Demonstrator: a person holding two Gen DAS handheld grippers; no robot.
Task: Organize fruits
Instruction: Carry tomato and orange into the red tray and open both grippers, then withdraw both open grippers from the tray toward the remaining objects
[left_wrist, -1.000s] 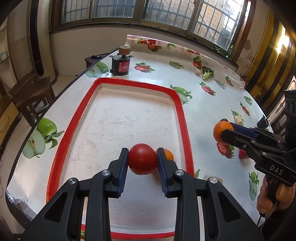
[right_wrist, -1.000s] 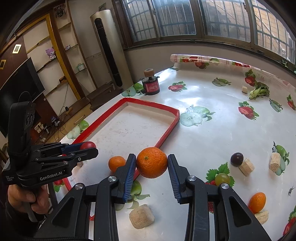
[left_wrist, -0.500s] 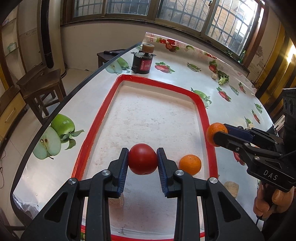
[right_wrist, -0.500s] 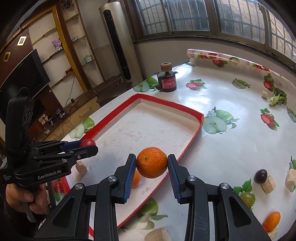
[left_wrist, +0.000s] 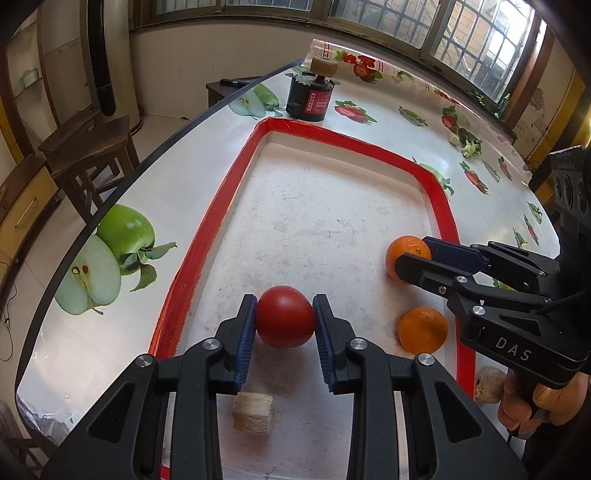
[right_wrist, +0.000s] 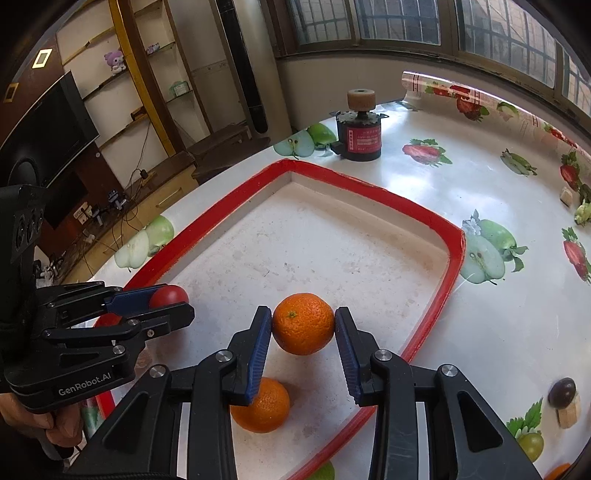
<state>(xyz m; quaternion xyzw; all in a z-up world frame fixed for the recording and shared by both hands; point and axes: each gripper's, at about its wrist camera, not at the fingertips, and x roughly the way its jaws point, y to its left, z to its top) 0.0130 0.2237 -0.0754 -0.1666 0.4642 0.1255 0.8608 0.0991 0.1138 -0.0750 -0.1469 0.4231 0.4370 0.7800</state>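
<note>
Fruits, four catalogued, with tray and sundries.

Red tomato (left_wrist: 285, 316): held between the blue pads of the left gripper (left_wrist: 284, 332), jaws closed to the fruit's width, above the near end of the tray floor. Whether it touched the floor could not be told.

Held orange (right_wrist: 303, 324): clamped on both sides by the right gripper (right_wrist: 303, 341), jaws narrowed to the fruit, over the tray interior toward its right rim. Contact with the floor could not be told.

Loose orange (right_wrist: 260, 405): lay on the tray floor just below and left of the held orange, partly hidden by the right gripper's left finger.

Dark plum (right_wrist: 561, 387): sat on the tablecloth outside the tray, touching a small wooden block (right_wrist: 569, 412).

Red-rimmed tray (left_wrist: 225, 192): rectangular, white speckled floor, resting on the fruit-print tablecloth (right_wrist: 461, 177).

Cork-coloured cube (left_wrist: 253, 411): lay on the tray floor under the left gripper, near the tomato.

Black cylinder with red label (right_wrist: 360, 134): stood upright beyond the tray's far corner, a tan roll on top.

Wooden stool (left_wrist: 88, 155): stood on the floor beside the table.
</note>
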